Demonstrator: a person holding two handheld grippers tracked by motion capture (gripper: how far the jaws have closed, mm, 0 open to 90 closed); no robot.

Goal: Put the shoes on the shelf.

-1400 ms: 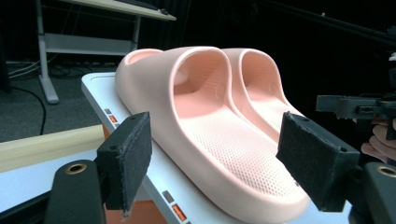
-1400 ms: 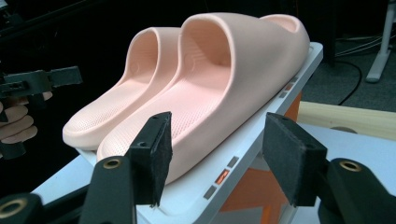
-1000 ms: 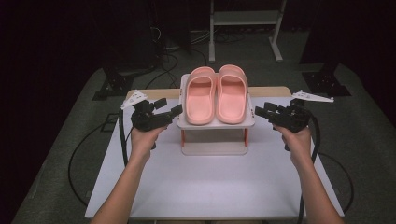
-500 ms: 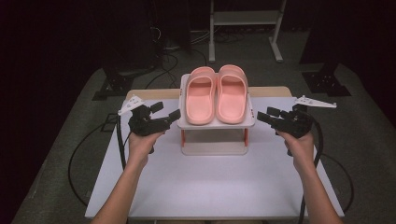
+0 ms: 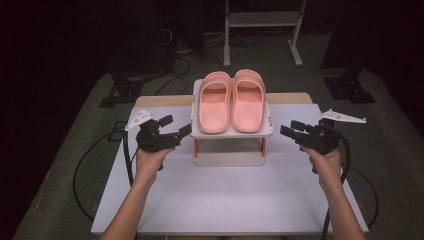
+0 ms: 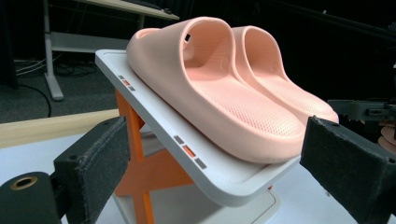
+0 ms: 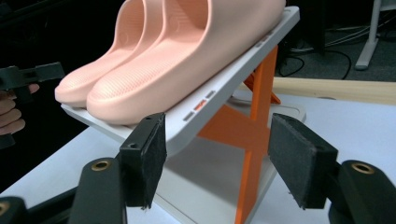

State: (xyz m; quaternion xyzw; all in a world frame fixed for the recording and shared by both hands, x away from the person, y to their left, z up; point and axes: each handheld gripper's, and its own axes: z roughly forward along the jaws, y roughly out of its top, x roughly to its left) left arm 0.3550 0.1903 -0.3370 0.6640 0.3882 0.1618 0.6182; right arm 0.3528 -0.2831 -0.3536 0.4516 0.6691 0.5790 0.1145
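Pair of pink slippers (image 5: pixel 231 102) sits side by side on the white top shelf (image 5: pixel 200 131) of a small rack with orange legs (image 6: pixel 140 154), mid-table, toward the far edge. Toes point away from the person, heels at the near shelf edge. Shelf looks tilted in both gripper views, but those cameras are rolled; high view shows it level.

Left gripper (image 5: pixel 181 134): jaws spread wide, nothing between the pads. They've just been opening over the last second. It's parked just left of the rack, tips at the shelf's near-left corner; whether they touch I can't tell. In its own view the pads (image 6: pixel 100 163) frame that corner and the left slipper's heel.

Right gripper (image 5: pixel 287 130): jaws spread too, empty, well right of the rack's near-right corner. Versus a second ago it has backed off to the right and dropped a little; it was closer to the shelf edge then. Its view looks along the shelf's right edge, pads (image 7: pixel 149 151) either side of the corner.

Slippers and rack haven't moved.

My read: both hands are setting up, no grip yet. Left is open and lined up, so the left slipper is likely first. Right looks like it's realigning for its own approach.
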